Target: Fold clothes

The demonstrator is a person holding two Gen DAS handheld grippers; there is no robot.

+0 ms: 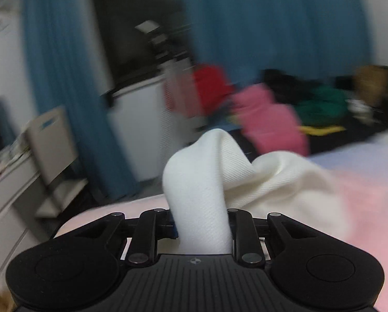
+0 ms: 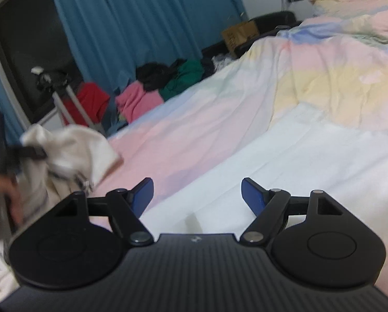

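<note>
Left tongs (image 1: 203,223) are clamped on a bunched fold of the white twill garment (image 1: 246,182), which trails to the right over the bed (image 1: 363,195). Right tongs (image 2: 197,195) stand apart, nothing between the blue pads (image 2: 253,197), above smooth pastel bedding with free room up to the rumpled quilt (image 2: 337,78).

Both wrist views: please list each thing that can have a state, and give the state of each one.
left gripper: shut on the white garment.
white garment: bunched, lifted at the gripped part, the rest trailing on the bed.
right gripper: open, nothing between its pads.
bed cover: spread, wrinkled.
clothes pile: unfolded, heaped beyond the bed.
blue curtain: partly drawn.
</note>
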